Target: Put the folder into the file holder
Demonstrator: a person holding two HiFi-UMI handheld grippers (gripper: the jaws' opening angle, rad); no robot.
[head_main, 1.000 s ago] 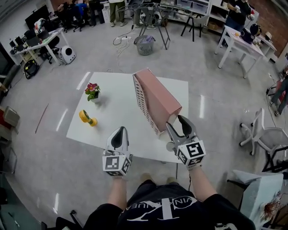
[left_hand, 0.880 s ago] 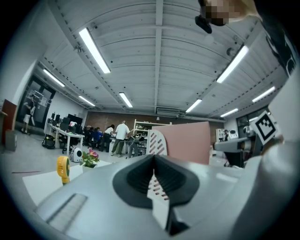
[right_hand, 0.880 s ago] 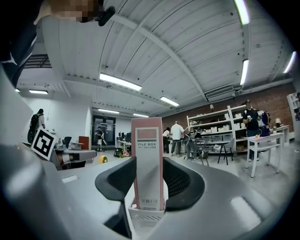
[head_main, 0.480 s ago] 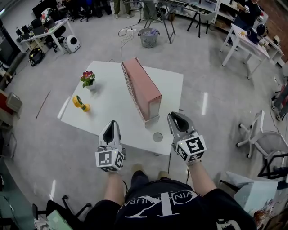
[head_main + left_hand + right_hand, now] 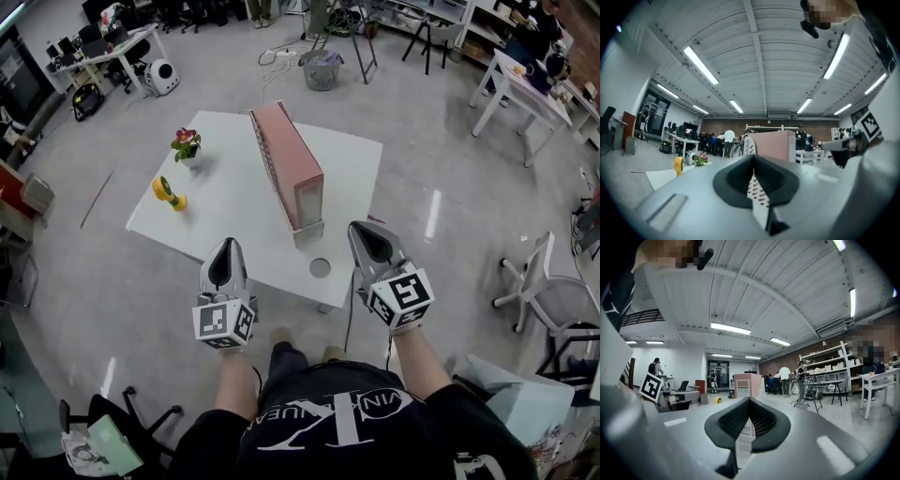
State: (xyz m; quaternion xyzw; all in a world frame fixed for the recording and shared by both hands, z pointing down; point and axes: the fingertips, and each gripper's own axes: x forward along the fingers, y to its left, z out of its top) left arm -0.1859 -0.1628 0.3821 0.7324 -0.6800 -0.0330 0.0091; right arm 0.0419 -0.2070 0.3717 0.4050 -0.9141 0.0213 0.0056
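A pink folder [image 5: 291, 161] stands upright on the white table [image 5: 225, 220], set against the white perforated file holder [image 5: 266, 161] on its left side. Both gripper views look at it from the near end, where the pink folder [image 5: 744, 384] shows a label and the white perforated holder [image 5: 748, 145] shows on the folder's left side. My left gripper [image 5: 225, 247] hovers over the table's front edge, shut and empty. My right gripper [image 5: 364, 231] is at the front right corner, just right of the folder's near end and apart from it, its jaws shut on nothing.
A potted flower [image 5: 187, 144] and a yellow handheld fan [image 5: 167, 193] sit on the table's left part. A round grey disc [image 5: 320, 267] lies near the front edge. A waste bin [image 5: 322, 70], desks and an office chair [image 5: 553, 291] stand around the table.
The right gripper's jaws, open at the folder's near end a second ago, have closed. Both grippers have drawn back toward the table's front edge, away from the folder.
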